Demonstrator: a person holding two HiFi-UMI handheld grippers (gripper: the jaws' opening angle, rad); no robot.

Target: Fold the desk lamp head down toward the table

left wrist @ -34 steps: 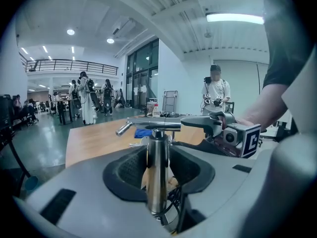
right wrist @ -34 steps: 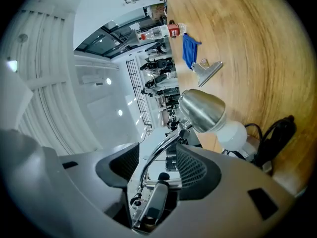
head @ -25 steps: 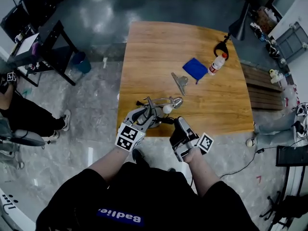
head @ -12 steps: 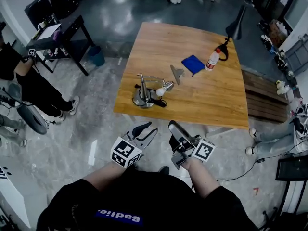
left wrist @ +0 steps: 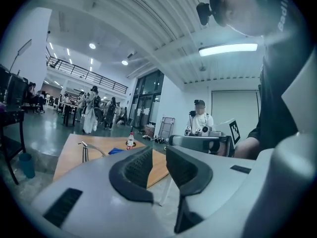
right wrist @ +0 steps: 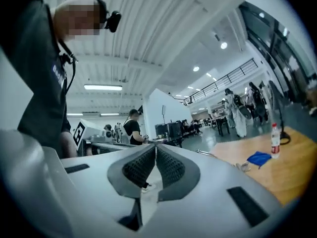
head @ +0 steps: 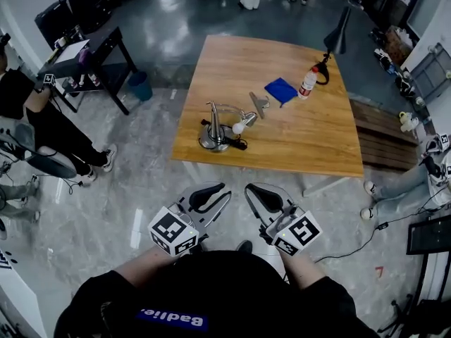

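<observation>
The silver desk lamp (head: 215, 134) stands near the front left corner of the wooden table (head: 317, 146). Its arm is bent over and its head with the white bulb (head: 241, 124) hangs low over the tabletop. Both grippers hover over the floor in front of the table, well short of the lamp. My left gripper (head: 211, 193) is open; its jaws have just been closing a little, with nothing between them (left wrist: 158, 155). My right gripper (head: 256, 194) has just been closing and is shut on nothing (right wrist: 155, 152). The lamp (left wrist: 85, 149) shows small in the left gripper view.
Farther back on the table lie a metal clip (head: 258, 104), a blue cloth (head: 281, 90) and a white bottle (head: 306, 83). A black lamp (head: 337, 39) stands at the far right corner. A black side table (head: 88, 58) and a seated person are to the left.
Both grippers have drawn back from the lamp, off the table and up toward the body. The right gripper has rolled over and its jaws have closed. The lamp stays folded on the table.
</observation>
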